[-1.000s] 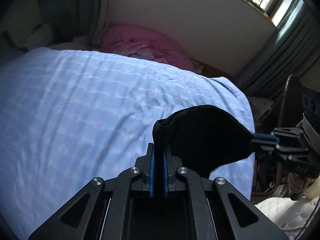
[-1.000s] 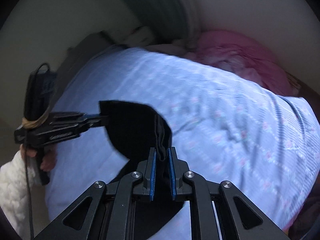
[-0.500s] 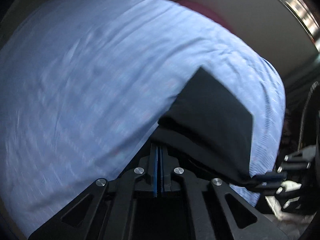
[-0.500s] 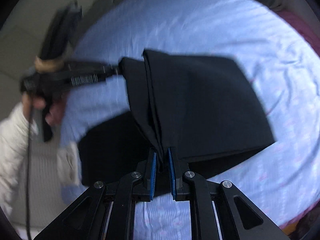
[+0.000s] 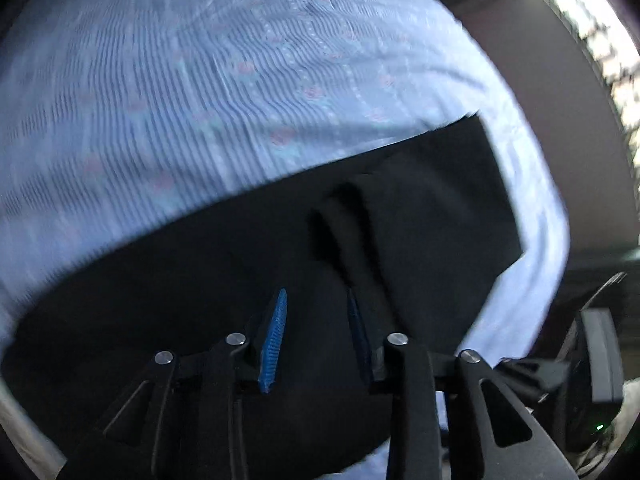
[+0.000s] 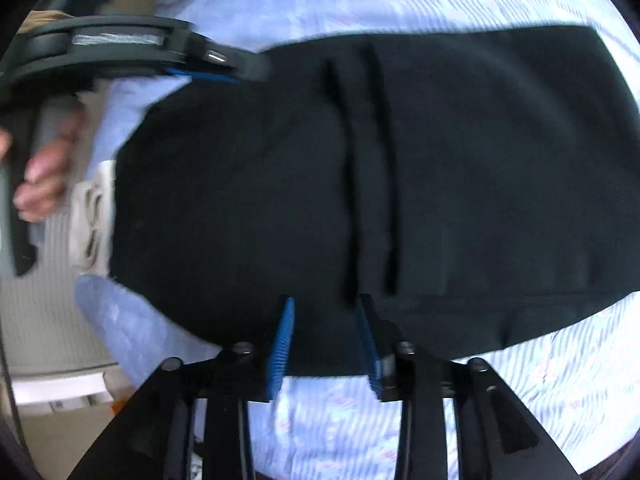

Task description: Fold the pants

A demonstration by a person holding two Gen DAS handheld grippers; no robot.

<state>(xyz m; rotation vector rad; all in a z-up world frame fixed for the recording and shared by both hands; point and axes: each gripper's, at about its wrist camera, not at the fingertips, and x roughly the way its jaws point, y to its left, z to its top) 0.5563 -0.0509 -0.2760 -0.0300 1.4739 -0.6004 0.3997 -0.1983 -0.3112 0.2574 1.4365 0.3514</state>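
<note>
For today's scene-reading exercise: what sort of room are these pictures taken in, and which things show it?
Most likely a bedroom. Black pants lie spread on a bed with a pale blue patterned bedsheet, and a bright window shows at the upper right edge of the left wrist view.

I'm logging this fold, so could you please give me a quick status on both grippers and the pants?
Left gripper and right gripper open, jaws just opening, pads clear of cloth. Black pants folded flat on the blue bedsheet. Nothing in the way.
</note>
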